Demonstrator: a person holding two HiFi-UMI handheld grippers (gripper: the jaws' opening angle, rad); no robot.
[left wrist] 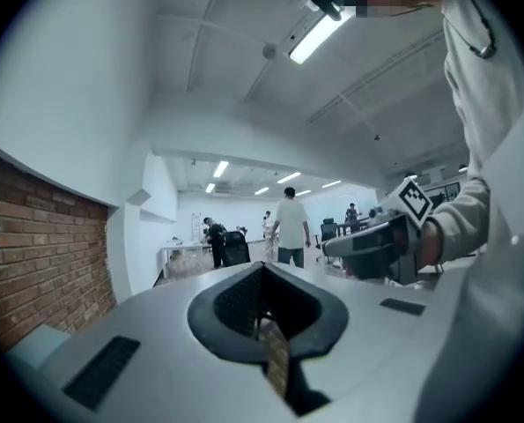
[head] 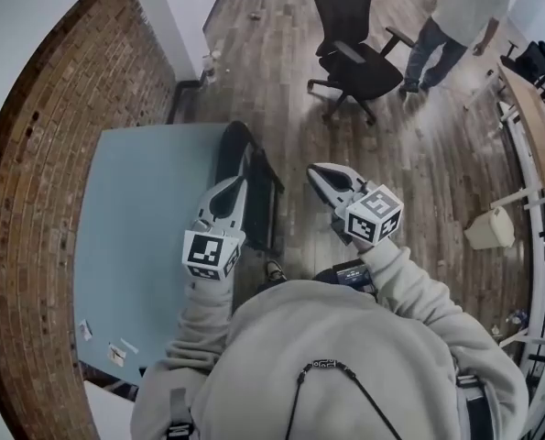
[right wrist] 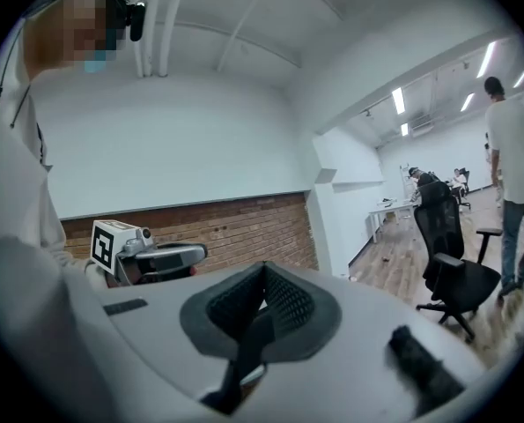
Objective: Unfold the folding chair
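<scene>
The folding chair (head: 261, 180) is standing folded flat at the right edge of the blue table (head: 135, 209), between my hands. I am holding the left gripper (head: 228, 187) and right gripper (head: 321, 172) clenched and empty. I am judging that opening both jaws first, then taking back and seat separately, is working best.

Top: lt grey hoodie (head: 345, 337), long sleeves (head: 419, 291).
Neck: thin dark cord (head: 368, 401), small metal link.
Shoulders: dark straps (head: 179, 412), L + R.
Tools: left gripper (head: 239, 183), right gripper (head: 319, 172); grey shells, black pads.
Cubes: white marker cube (head: 212, 254) each, black sq patterns.
</scene>
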